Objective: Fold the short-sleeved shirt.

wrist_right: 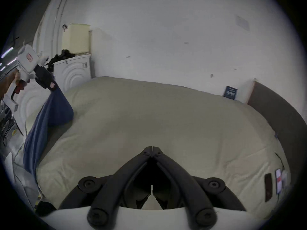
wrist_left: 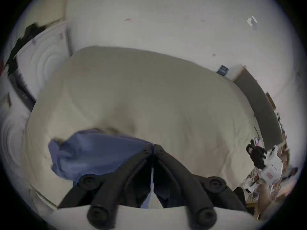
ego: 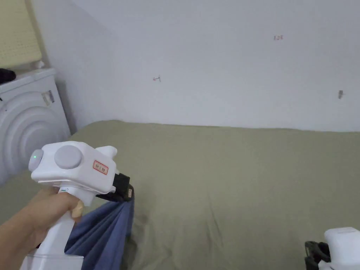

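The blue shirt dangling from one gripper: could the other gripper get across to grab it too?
Probably yes. The right gripper is shut on nothing, and bare bed cover lies between it and the blue shirt hanging from the left gripper. It would need opening first.

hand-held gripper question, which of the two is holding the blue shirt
The left hand-held gripper, raised at the bed's left side, is shut on the blue shirt hanging from it. The right hand-held gripper is shut on nothing.

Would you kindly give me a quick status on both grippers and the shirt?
Left gripper shut on the blue shirt, which hangs bunched over the bed's near left edge. Right gripper shut, holding nothing. Nothing in the way on the bed.
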